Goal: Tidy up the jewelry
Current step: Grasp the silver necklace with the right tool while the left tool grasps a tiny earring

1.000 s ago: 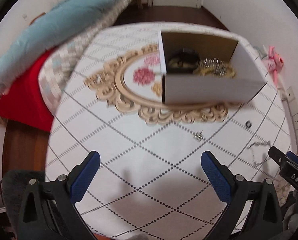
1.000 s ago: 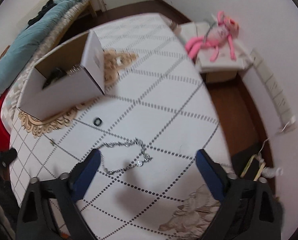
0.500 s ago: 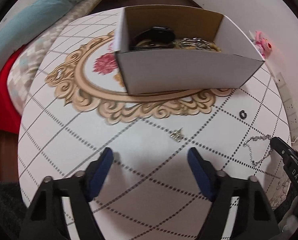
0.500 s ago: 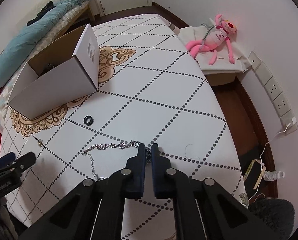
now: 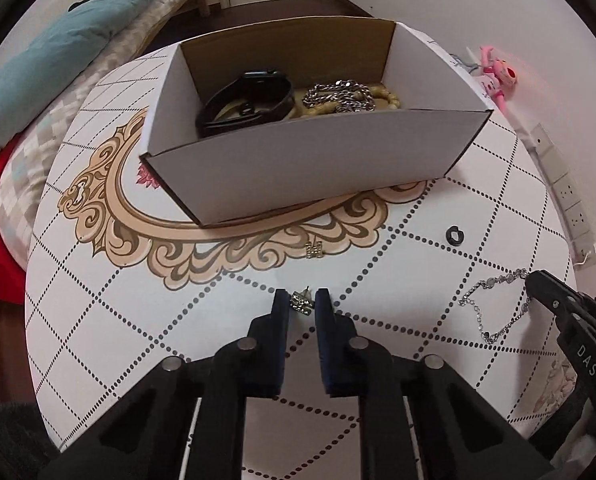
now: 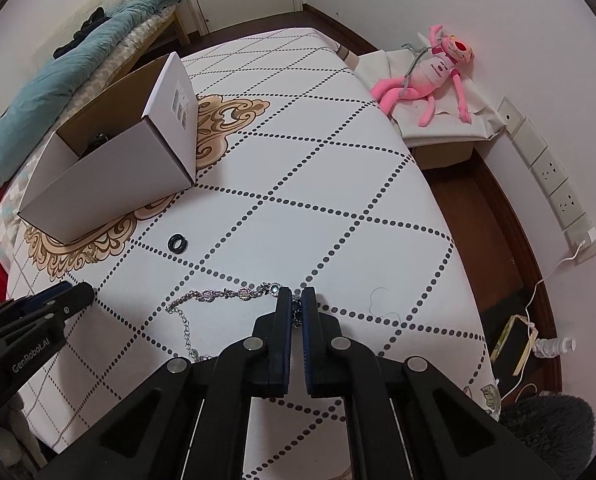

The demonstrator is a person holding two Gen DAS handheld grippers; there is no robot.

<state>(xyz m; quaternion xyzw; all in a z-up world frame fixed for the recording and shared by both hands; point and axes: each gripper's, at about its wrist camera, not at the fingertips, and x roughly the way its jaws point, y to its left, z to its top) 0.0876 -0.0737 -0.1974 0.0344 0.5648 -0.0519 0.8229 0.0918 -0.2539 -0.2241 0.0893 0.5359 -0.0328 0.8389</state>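
A white cardboard box [image 5: 298, 160] stands on the patterned table and holds a black band [image 5: 246, 100] and a silver chain [image 5: 339, 94]. My left gripper [image 5: 301, 302] is shut on a small sparkly earring [image 5: 301, 302] at table level. A second small earring [image 5: 314, 249] lies just beyond it. A black ring [image 5: 454, 235] lies to the right; it also shows in the right wrist view [image 6: 178, 242]. My right gripper [image 6: 296, 300] is shut on the silver necklace [image 6: 218, 294], which trails left across the table. The box [image 6: 110, 184] stands at the far left.
A bed with a teal blanket [image 6: 78, 60] lies behind the table. A pink plush toy [image 6: 429, 72] lies on a low stand to the right. Wall sockets [image 6: 553, 184] line the right wall. The table edge [image 6: 437, 200] drops to a wooden floor.
My left gripper moved forward and down and closed on the small earring. My right gripper closed on the necklace half a second ago and has stayed shut on it.
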